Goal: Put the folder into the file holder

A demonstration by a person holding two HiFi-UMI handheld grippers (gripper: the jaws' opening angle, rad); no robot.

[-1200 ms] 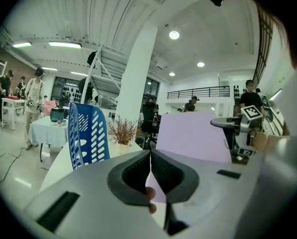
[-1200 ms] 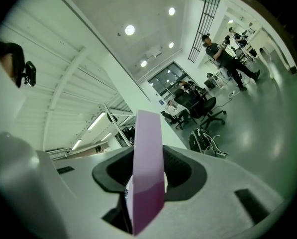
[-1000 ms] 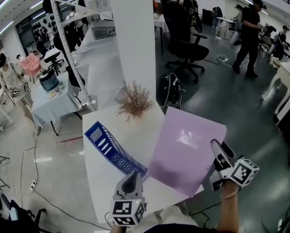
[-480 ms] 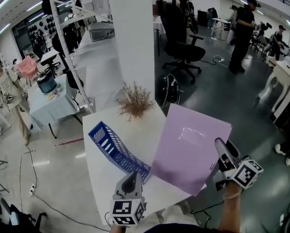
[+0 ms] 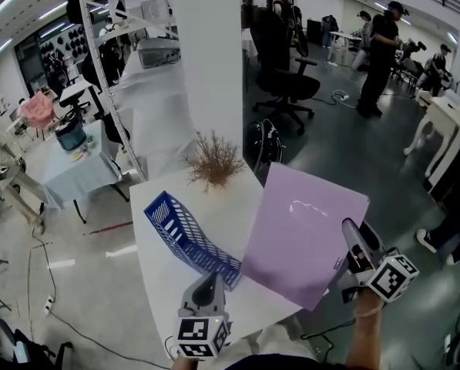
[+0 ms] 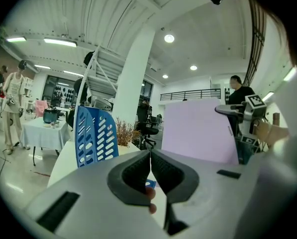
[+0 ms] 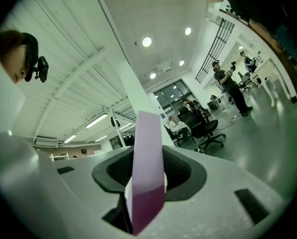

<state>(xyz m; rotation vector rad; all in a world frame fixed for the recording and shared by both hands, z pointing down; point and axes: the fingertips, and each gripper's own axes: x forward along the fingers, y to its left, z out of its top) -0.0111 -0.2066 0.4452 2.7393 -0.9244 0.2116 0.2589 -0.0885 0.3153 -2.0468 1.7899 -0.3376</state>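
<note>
1. Folder (image 5: 303, 241): it is purple, and you have it up off the table (image 5: 159, 280), held at its right edge.
2. Your right gripper (image 5: 347, 262) pinches that edge. One finger sits on each side of the sheet, and the rest of the folder spreads away from the fingers toward your left.
3. Your left gripper (image 5: 209, 284) has its fingers pressed together with nothing between them. It holds nothing.
4. The blue file holder (image 5: 187, 233) stands on the table just past the tips of your left fingers. Its near end is just beside the folder's far edge.
5. To do this step well, grip tight so the thin sheet does not slip or flop.
6. Turn the folder until its thin edge lines up with the holder's open slot, then slide it in slowly.
7. I think the light holder could tip, so steady it with your left fingers.
8. The folder leans up on edge. Its wide face looks toward your left fingers and the holder.
9. Its sides look about the same length from here, so I cannot tell which way the long side runs.
</note>
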